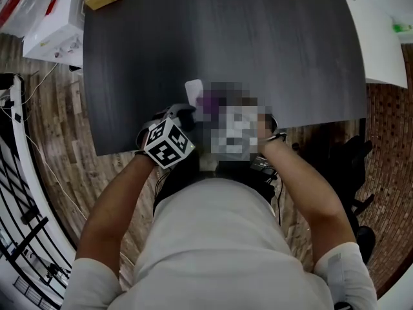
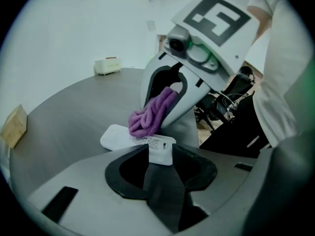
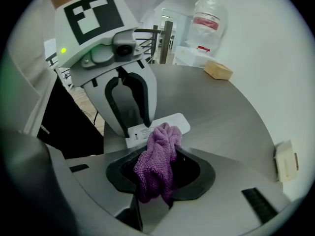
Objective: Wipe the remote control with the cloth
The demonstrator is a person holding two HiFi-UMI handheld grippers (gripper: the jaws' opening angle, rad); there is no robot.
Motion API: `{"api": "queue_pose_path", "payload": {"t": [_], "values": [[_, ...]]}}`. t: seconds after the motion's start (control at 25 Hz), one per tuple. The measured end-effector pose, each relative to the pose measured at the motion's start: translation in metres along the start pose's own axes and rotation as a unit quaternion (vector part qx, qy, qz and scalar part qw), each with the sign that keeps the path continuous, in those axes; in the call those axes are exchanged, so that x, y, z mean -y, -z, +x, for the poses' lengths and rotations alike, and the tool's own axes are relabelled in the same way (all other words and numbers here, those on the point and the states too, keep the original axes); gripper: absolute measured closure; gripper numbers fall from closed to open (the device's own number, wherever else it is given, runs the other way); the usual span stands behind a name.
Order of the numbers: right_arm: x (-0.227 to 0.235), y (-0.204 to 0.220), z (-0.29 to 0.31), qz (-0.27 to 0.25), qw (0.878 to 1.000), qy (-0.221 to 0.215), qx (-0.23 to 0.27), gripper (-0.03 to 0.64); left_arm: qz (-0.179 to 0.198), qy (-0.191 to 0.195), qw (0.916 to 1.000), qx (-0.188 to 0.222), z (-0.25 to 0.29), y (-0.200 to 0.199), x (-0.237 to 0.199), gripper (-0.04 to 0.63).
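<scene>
1. While the left gripper is clamped on just the near end of the remote control, which lies flat close to the near edge of the tabletop, the hold looks short. A hard sideways rub could pivot the casing out of the pads.
2. Right gripper: jaws closed on the cloth, with 1 bunch hanging out in front and resting on the remote's middle. Drag may tug the fold loose. If the bunch flattens, the hard jaw tips may scrape the casing.
3. Edge risk: a remote that slipped free could slide off the near edge.
4. Remote control: white, slim, flat slab with rounded corners. It appears to be smooth hard plastic, with a small printed label on the upturned face.
5. Cloth: purple, thick looped pile, soft and crumpled into folds.
6. Tabletop: dark grey, matte, faint straight grain.
</scene>
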State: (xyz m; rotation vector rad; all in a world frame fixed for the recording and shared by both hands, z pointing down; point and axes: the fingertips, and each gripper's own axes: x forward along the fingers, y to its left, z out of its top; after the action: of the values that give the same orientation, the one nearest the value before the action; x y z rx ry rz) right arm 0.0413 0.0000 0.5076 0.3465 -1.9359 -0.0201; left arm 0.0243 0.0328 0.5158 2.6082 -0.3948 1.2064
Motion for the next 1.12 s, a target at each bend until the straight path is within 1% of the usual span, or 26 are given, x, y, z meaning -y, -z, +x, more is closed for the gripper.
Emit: {"api": "queue_pose_path", "payload": {"t": [0.44, 0.64, 0.72, 0.8, 0.92, 0.96, 1.04, 1.12], "values": [[-0.044, 0.016, -0.016, -0.018, 1.000, -0.022, 0.012, 0.486, -0.004, -0.015, 0.9999, 0.002, 0.001, -0.001, 0.000, 0.448], [-0.066, 0.022, -0.028, -0.025, 0.997, -0.067, 0.022, 0.486, -0.015, -0.016, 0.9997, 0.009, 0.002, -0.002, 0.002, 0.448], [-0.067, 0.019, -0.037, -0.029, 0.996, -0.076, 0.034, 0.486, -0.016, -0.020, 0.9996, 0.012, 0.000, -0.003, 0.002, 0.448], [-0.058, 0.015, -0.046, -0.033, 0.996, -0.066, 0.043, 0.486, -0.007, -0.027, 0.9995, 0.013, -0.001, -0.005, 0.002, 0.448], [-0.027, 0.008, -0.054, -0.034, 0.998, -0.026, 0.043, 0.486, 0.004, -0.044, 0.9988, 0.020, -0.007, -0.009, 0.001, 0.448], [-0.014, 0.004, -0.054, -0.034, 0.999, -0.008, 0.040, 0.486, 0.001, -0.051, 0.9984, 0.023, -0.010, -0.010, 0.001, 0.447], [0.010, -0.007, -0.048, -0.042, 0.998, 0.028, 0.032, 0.486, -0.018, -0.067, 0.9972, 0.027, -0.016, -0.007, 0.003, 0.447], [0.028, -0.021, -0.037, -0.069, 0.996, 0.056, 0.020, 0.486, -0.045, -0.083, 0.9953, 0.021, -0.016, 0.000, 0.006, 0.446]]}}
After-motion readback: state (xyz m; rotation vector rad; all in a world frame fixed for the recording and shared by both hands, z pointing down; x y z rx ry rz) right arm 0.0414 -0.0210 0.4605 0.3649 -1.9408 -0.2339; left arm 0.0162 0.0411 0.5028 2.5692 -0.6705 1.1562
